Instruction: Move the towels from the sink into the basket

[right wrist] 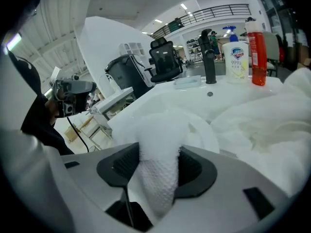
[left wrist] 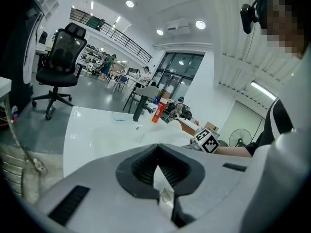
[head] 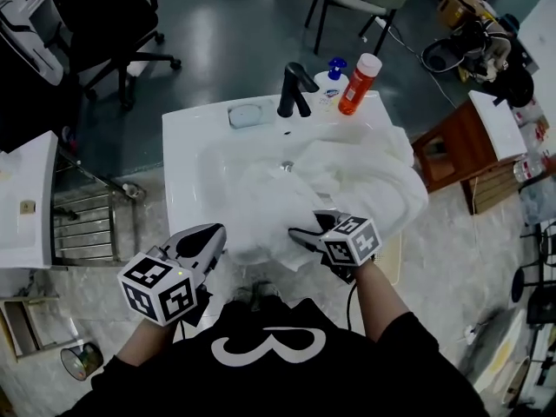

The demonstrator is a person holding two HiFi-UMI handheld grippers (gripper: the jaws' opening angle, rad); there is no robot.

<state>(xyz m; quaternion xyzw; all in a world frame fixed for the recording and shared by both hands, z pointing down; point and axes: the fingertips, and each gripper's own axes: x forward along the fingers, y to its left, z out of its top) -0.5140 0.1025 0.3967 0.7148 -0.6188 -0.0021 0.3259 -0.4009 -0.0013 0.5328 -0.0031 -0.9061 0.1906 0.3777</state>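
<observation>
At sink front edge: right gripper (head: 306,231) sits on the near corner of the towels (head: 347,176); left gripper (head: 205,238) is just outside the near-left rim, not touching cloth.
Towel position: white heap fills the sink (head: 185,150) basin and spills over its right rim, hanging down that side.
Towel axis: the bulk runs from the near-left corner, where the right gripper is, up and away to the far right.
Nearer hand: right, already in the cloth. The left is beside the heap's near edge, clear of it.
Right tool: jaws partly closed, pads (right wrist: 192,166) pinching a bunched fold of towel that stands up between them.
Left tool: jaws drawn together at the tips, nothing in them; only bare sink top shows through the gap (left wrist: 158,171).
Basket: can't make it out for certain in any view.
Next move, my read: lift on the right; most of the cloth trails far-right, so expect drag over the rim. Bottles by the tap (head: 294,89) are close to the heap's far edge.
</observation>
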